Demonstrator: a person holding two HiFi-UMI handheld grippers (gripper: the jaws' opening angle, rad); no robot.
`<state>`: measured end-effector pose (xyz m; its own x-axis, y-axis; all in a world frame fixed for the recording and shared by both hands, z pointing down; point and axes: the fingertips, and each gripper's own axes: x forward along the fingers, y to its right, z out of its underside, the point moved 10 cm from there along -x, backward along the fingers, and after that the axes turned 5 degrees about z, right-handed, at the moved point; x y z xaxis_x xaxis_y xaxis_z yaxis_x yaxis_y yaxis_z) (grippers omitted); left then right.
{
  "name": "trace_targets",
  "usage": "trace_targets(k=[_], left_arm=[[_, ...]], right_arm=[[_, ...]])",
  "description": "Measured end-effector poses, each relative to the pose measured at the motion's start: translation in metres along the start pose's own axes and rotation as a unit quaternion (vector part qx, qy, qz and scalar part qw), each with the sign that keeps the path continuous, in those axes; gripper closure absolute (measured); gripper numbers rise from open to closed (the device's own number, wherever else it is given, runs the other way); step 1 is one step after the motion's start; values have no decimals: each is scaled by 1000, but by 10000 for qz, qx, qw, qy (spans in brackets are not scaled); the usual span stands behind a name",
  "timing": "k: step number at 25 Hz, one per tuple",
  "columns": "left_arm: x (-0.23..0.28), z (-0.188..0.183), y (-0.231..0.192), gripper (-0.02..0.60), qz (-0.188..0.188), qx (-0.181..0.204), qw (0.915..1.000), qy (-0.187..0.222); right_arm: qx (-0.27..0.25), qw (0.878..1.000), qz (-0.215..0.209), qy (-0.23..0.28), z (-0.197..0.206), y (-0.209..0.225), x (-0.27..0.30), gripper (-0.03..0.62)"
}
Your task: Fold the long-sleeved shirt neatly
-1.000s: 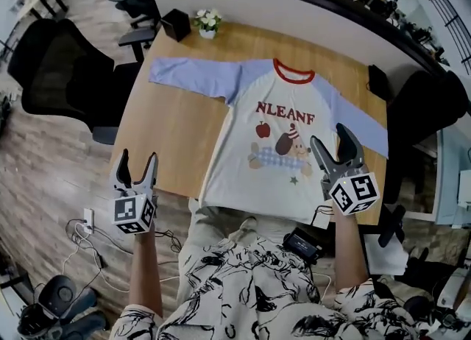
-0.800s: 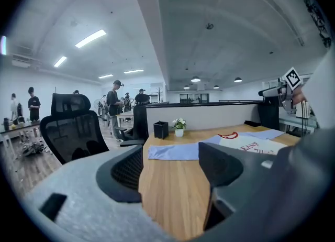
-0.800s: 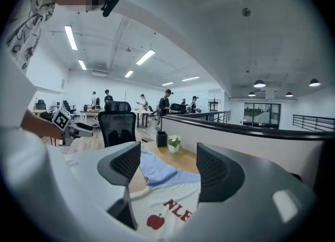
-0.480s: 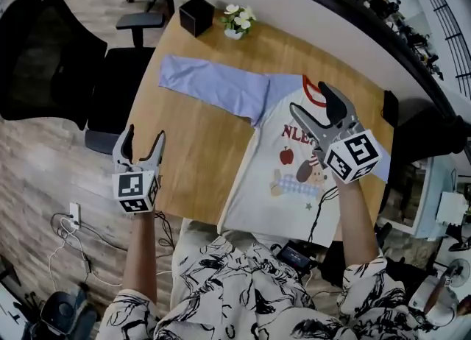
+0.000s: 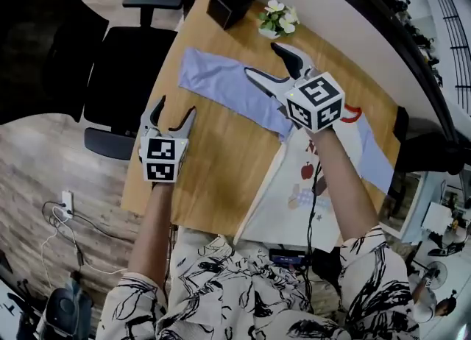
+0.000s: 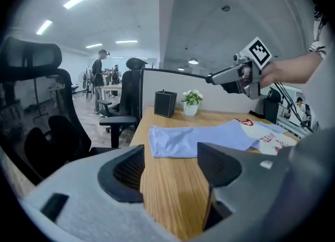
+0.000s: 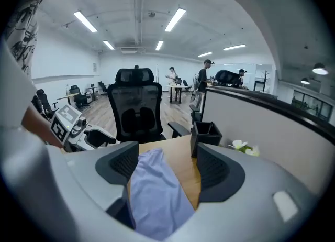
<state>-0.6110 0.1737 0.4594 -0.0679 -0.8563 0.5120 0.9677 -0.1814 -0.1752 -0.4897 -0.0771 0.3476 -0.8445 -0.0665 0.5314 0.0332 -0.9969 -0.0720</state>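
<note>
Right gripper (image 5: 263, 60), jaws just opening and empty, hangs over the blue sleeve (image 5: 217, 79), likely to fold it inward; left gripper (image 5: 175, 107), unclenched, sits beside that sleeve.

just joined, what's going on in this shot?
A person with a two-jaw gripper in each hand is working on a long-sleeved shirt spread flat on a wooden table. The right gripper hangs over the light blue sleeve at the left of the head view. Its jaws have just been opening, and the sleeve shows between them, not pinched. The left gripper is open over bare table near the front edge, with nothing between its jaws. No fold is made yet.
</note>
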Motion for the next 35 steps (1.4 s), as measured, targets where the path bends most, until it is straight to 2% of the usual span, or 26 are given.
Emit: trace_targets(k=[4,7,10,11,15,18,20,21,24,28,35], left_arm=[[38,7,-14,296,134,-214,9995,-194],[54,11,-29,328,184,-438,9983,-340],[68,11,-52,334,148,-421,9974,-561],[75,9,-58,355,141,-404,9969,-658],[96,4,-57,374,189,-279,9931,-1126],[96,6,-45,401,-12,-106,9907,-1356],[94,8,-40,458,-163,10,9906,-1359],[93,9,-39,487,-186,63,9906,-1355],[90,10,-38,550,-92,-20,9919,-1264],[79,-5,-31,557,-33,-139,9956,-926],[51,-56,15,557,86,150,9996,-239]], right_arm=[[106,9990,-219,-384,9,-9,78,244],[311,9962,-362,-724,15,-22,131,279],[415,9915,-501,-1124,20,-35,184,281],[409,9901,-526,-1234,22,-36,198,281],[356,9846,-579,-1610,25,-35,230,318],[131,9784,-579,-1981,33,-41,232,407],[0,9751,-551,-2150,38,-46,230,566],[-29,9740,-559,-2195,39,-47,229,576],[1,9750,-584,-2145,37,-49,224,577],[150,9825,-524,-1782,21,-42,202,577],[432,9935,-187,-1033,-6,-22,125,577]])
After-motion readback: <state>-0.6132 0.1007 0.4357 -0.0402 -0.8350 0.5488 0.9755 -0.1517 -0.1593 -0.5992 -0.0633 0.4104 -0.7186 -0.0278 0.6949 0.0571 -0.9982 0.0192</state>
